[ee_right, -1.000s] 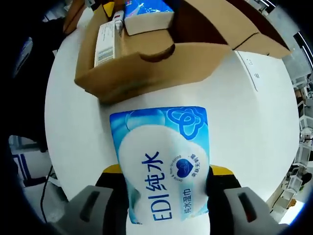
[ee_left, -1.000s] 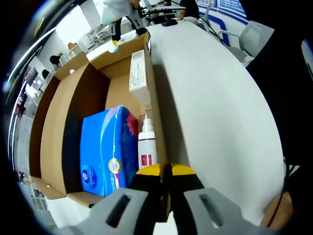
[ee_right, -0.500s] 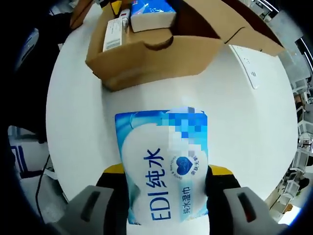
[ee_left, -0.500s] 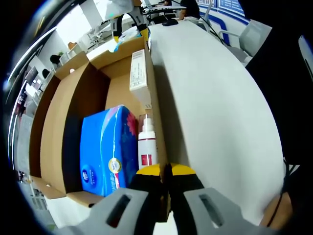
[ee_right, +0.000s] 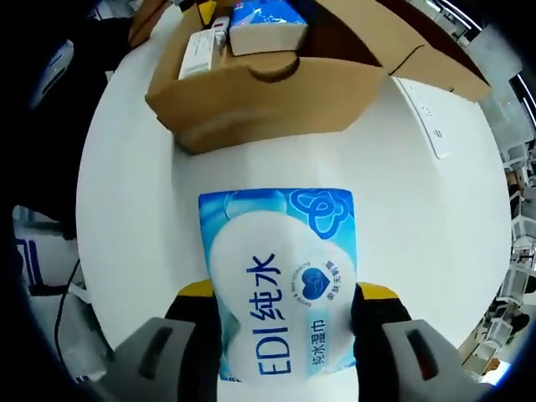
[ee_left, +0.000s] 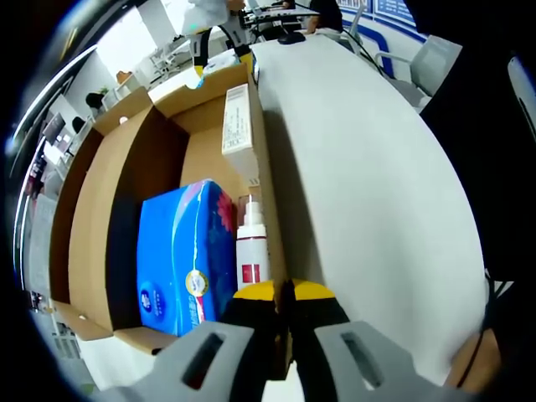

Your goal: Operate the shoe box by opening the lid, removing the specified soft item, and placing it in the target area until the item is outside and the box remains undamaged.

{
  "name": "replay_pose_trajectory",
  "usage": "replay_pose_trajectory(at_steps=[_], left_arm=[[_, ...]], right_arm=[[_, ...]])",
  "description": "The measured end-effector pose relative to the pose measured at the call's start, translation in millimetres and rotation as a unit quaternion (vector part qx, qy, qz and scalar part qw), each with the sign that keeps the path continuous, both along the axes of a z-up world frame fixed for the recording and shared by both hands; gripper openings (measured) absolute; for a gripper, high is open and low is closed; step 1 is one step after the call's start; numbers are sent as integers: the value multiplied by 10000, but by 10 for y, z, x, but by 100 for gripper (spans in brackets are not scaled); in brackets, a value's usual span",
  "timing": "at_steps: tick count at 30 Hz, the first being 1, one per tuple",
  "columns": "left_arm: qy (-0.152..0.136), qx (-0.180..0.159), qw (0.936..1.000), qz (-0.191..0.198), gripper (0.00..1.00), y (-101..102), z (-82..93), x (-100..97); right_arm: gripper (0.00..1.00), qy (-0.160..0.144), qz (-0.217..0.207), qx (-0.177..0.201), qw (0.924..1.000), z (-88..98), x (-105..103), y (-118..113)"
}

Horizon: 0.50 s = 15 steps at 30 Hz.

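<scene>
The right gripper (ee_right: 283, 322) is holding the soft blue-and-white plastic wipes pack (ee_right: 280, 285) across its width, fingers pressing both sides. The left gripper (ee_left: 282, 295) is pinching the open brown cardboard shoe box (ee_left: 109, 218) wall; the pack is likely light and slippery, so a mid-body grip suits.

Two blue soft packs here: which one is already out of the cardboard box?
The light-blue wipes pack printed "EDI", held in the right gripper over the table; the dark-blue pack lies inside the box.

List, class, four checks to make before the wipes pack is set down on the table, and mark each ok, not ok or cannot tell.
1. Soft light-blue wet-wipes pack held between the right claw jaws: ok.
2. Pack outside the brown cardboard shoe box: ok.
3. Left claw shut on the box's wall, steadying it: ok.
4. White tabletop bare beside the pack: ok.
5. Pack touching the table yet: cannot tell.
6. Box undamaged: no tear seen; far side cannot tell.
</scene>
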<state>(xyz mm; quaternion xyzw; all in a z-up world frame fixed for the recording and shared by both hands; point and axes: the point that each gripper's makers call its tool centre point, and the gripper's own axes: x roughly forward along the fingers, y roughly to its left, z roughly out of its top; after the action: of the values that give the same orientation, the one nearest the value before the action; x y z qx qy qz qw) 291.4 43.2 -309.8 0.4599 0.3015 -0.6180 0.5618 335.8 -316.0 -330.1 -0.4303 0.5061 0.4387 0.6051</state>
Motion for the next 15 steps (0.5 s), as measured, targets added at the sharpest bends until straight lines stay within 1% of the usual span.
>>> replay_pose_trajectory(at_steps=[2,15], left_arm=[[1,0,10000,1,3,1,0,-2],[-12,-19,10000,-19,4,-2,4,6]], right_arm=[[62,41,56,-115,9999,-23,-8,-31],[62,115,240,-116,9996,-20,-14,-30]])
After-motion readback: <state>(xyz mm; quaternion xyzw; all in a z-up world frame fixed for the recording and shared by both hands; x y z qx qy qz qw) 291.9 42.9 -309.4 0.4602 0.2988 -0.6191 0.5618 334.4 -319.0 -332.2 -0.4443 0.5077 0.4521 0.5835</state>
